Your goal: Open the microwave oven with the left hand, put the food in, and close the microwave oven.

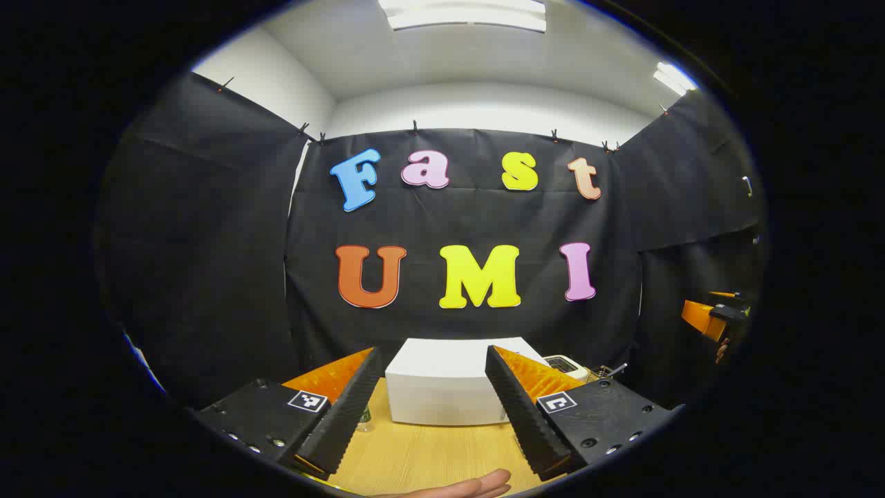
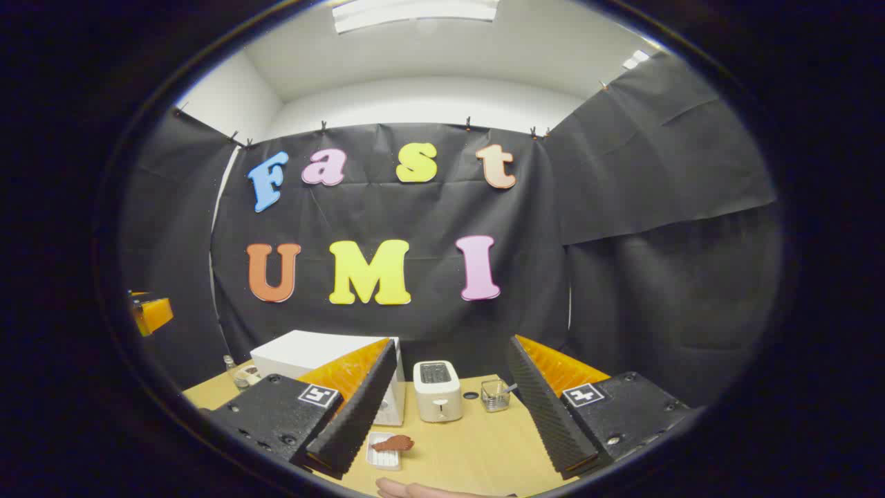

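The white boxy microwave (image 2: 325,366) stands at the back of the wooden bench (image 2: 470,449), door shut. Just right of it sits a white toaster (image 2: 436,391), then a small glass holder (image 2: 494,395). In front of the microwave, the brown food (image 2: 394,443) lies on a white tray (image 2: 384,451). Both the left gripper (image 1: 432,401) and the right gripper (image 2: 449,408) hang above the bench with ridged fingers spread wide, holding nothing.

Each gripper (image 1: 432,360) (image 2: 449,349) has 2 ribbed wedge fingers, screw-studded black mounts and square black-and-white marker tags.

Both gripper views face the booth's back wall from above the table (image 1: 429,456), sharing the microwave (image 1: 446,387).
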The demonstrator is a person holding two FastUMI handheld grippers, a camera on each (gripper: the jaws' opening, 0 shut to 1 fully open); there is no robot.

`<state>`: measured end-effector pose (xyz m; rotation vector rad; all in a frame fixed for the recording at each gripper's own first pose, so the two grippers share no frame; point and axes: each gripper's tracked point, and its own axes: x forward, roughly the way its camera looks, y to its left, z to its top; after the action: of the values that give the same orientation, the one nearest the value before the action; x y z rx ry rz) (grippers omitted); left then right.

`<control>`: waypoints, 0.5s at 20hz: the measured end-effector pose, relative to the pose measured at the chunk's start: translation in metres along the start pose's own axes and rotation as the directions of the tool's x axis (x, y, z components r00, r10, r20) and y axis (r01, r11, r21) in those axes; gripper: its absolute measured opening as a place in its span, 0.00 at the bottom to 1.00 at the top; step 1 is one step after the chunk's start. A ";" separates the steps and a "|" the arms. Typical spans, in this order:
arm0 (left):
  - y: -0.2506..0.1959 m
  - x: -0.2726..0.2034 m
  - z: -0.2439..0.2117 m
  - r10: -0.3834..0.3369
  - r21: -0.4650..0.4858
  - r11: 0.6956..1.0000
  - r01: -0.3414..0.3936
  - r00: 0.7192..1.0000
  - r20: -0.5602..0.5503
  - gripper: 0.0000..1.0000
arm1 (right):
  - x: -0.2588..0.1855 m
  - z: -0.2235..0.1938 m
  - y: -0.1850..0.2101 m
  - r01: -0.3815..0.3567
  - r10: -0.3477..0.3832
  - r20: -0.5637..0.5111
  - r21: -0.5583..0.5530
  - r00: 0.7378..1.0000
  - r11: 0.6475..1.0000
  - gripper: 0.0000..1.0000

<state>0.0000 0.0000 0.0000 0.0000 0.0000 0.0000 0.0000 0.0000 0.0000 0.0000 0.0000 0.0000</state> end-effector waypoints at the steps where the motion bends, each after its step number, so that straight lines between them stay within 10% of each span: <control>1: -0.002 -0.002 0.000 -0.004 0.001 1.000 0.004 1.000 0.003 0.94 | 0.000 -0.003 -0.002 0.004 -0.004 -0.009 -0.001 1.000 1.000 1.00; 10: -0.008 -0.016 -0.007 -0.016 0.012 1.000 0.016 1.000 0.003 0.94 | -0.005 -0.019 -0.006 -0.018 0.020 -0.063 0.037 0.998 0.999 1.00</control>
<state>-0.0164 -0.0081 -0.0065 0.0118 -0.0028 -0.0162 -0.0051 -0.0060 -0.0194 0.0366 0.0638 0.0193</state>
